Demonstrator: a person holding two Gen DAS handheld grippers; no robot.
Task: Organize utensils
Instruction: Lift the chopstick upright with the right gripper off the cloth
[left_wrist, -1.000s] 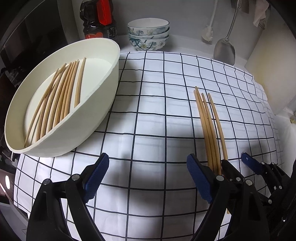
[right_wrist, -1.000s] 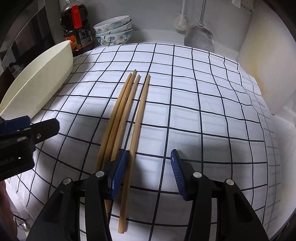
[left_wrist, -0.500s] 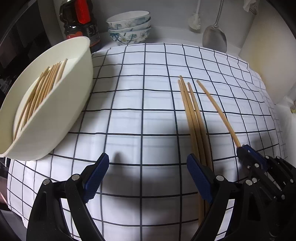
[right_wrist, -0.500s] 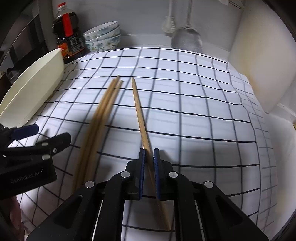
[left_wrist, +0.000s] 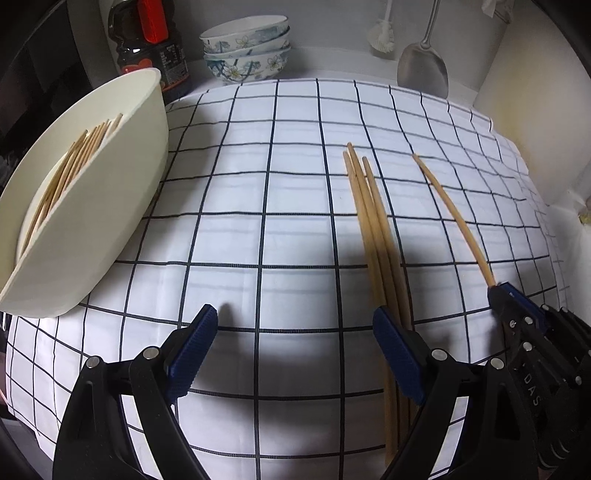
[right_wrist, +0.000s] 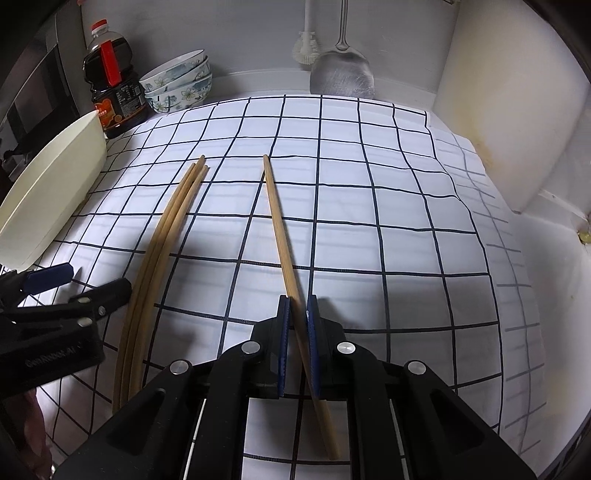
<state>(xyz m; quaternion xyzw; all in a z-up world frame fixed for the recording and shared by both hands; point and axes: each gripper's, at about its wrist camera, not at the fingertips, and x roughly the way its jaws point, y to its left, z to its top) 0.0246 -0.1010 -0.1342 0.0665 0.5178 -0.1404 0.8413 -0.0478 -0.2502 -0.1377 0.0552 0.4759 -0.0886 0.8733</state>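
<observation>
Between the right claw (right_wrist: 295, 314) pads — one slim, pale-wood chopstick (right_wrist: 277, 218).

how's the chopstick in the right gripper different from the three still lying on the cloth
The single chopstick is clamped between the right gripper's shut jaws; the three chopsticks lie loose on the checked cloth, ungripped. It stands alone, angled away from them; they lie bunched side by side, touching. All four look alike: plain, pale wood, tips pointing toward the back wall.
</observation>
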